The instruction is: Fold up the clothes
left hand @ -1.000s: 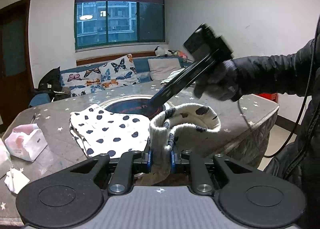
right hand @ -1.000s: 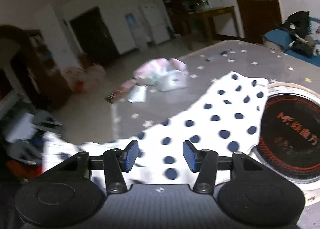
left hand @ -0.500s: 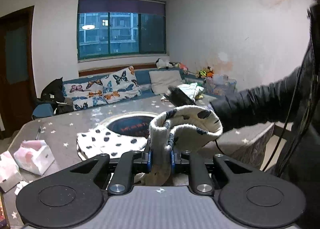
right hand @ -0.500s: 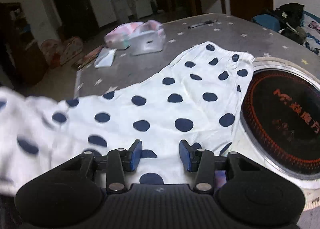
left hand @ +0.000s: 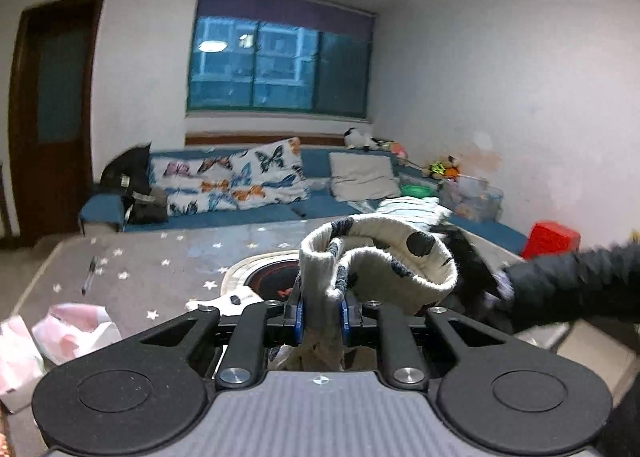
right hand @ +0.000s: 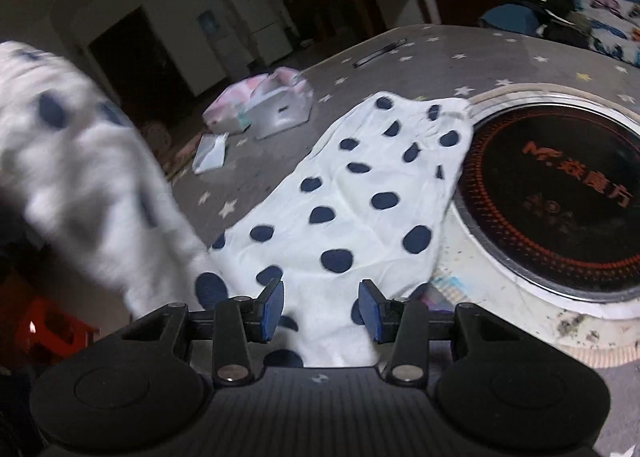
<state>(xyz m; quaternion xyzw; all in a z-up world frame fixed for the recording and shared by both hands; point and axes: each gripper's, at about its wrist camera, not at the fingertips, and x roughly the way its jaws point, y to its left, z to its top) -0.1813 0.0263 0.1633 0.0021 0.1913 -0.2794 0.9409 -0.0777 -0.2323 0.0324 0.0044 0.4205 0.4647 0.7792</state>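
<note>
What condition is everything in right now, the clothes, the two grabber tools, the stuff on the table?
Left gripper: shut on the garment's ribbed edge.
Right gripper: jaws apart, cloth between them, not pinched.
Spotted garment: partly flat on the table, one end lifted.
Table: covered with a starred grey cloth.
Hotplate: set into the table, uncovered.
Pen: lying flat.

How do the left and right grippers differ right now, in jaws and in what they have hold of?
The left gripper has its jaws nearly together, clamped on the ribbed edge of the polka-dot garment; the right gripper has its jaws apart, gripping nothing. The left lifts its bunched cloth off the table; the right sits low over the part lying flat. Both have blue pads and black frames.
</note>
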